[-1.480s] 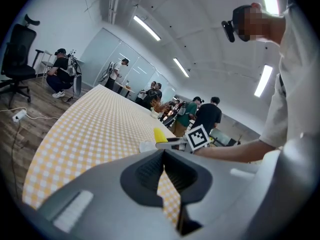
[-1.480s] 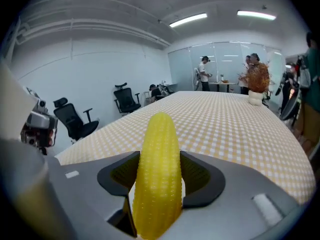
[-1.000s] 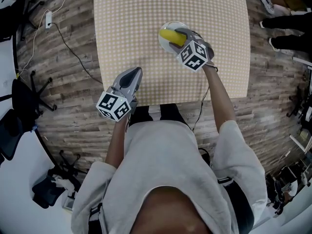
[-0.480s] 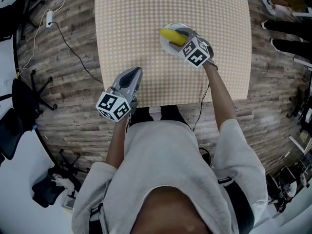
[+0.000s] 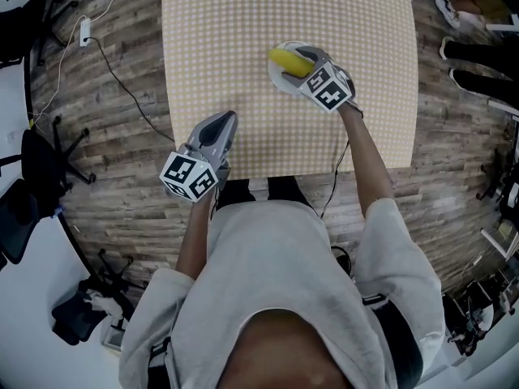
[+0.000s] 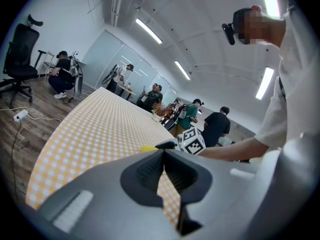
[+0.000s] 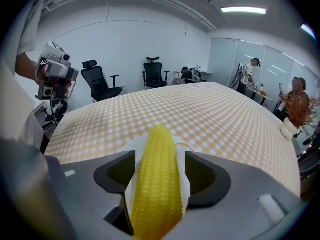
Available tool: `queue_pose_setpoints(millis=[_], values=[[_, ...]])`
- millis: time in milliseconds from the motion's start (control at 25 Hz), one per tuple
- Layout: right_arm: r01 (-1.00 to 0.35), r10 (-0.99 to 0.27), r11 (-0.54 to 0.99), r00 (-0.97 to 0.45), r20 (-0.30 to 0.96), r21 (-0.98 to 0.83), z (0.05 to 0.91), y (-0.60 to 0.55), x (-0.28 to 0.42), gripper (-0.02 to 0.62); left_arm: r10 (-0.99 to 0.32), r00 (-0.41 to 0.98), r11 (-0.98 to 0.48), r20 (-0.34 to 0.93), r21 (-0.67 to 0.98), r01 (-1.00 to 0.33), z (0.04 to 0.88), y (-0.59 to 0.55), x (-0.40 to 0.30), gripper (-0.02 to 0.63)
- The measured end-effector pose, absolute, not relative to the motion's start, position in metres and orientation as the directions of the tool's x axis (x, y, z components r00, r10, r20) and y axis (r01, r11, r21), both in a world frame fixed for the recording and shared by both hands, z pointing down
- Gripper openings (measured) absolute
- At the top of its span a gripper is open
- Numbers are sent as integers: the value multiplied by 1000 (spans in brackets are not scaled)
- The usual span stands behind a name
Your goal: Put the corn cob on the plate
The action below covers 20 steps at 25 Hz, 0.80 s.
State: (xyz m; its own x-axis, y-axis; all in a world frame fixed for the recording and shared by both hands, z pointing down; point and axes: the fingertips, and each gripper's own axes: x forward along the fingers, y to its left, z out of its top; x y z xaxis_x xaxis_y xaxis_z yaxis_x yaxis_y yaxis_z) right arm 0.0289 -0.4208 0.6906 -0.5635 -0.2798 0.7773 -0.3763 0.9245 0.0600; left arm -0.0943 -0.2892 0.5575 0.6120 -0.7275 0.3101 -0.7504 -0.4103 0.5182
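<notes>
The yellow corn cob [image 5: 288, 61] [image 7: 157, 184] lies on a small white plate [image 5: 278, 79] [image 7: 134, 146] at the right of the checkered table [image 5: 235, 23]. My right gripper [image 5: 303, 56] [image 7: 159, 170] points down over the plate with the cob between its jaws. The jaws are opening, and a strip of white plate shows on each side between pad and cob. My left gripper [image 5: 220, 125] [image 6: 163, 156] hovers at the table's near edge, well left of the plate, shut on nothing.
Wooden floor surrounds the table, with cables [image 5: 105, 55] and office chairs [image 5: 40, 160] at the left. Several people stand beyond the table's far end [image 6: 187, 115]. Feet of bystanders show at the upper right [image 5: 462, 51].
The right gripper's jaws have spread away from the cob and the gripper has rolled slightly over the plate. The left gripper has stayed put.
</notes>
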Motion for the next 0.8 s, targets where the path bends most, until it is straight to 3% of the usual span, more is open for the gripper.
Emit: queue_pose_setpoints(millis=[280, 400, 520, 600, 800], values=[[-383, -330, 917, -573, 750, 110, 659, -416, 28, 280, -738, 616, -431, 276, 509, -745, 543, -288, -97, 8], [-403, -365, 905, -573, 734, 135, 642, -412, 30, 230, -745, 617, -449, 253, 494, -745, 528, -289, -99, 8], [-442, -414, 882, -568, 711, 161, 623, -409, 33, 131, -752, 620, -471, 223, 477, -742, 513, -288, -101, 8], [-477, -456, 860, -558, 693, 181, 611, -402, 35, 27, -754, 622, -480, 209, 471, -740, 503, -284, -104, 8], [-620, -570, 771, -571, 591, 146, 560, -396, 40, 0, -737, 663, -561, 131, 428, -708, 469, -294, -100, 8]])
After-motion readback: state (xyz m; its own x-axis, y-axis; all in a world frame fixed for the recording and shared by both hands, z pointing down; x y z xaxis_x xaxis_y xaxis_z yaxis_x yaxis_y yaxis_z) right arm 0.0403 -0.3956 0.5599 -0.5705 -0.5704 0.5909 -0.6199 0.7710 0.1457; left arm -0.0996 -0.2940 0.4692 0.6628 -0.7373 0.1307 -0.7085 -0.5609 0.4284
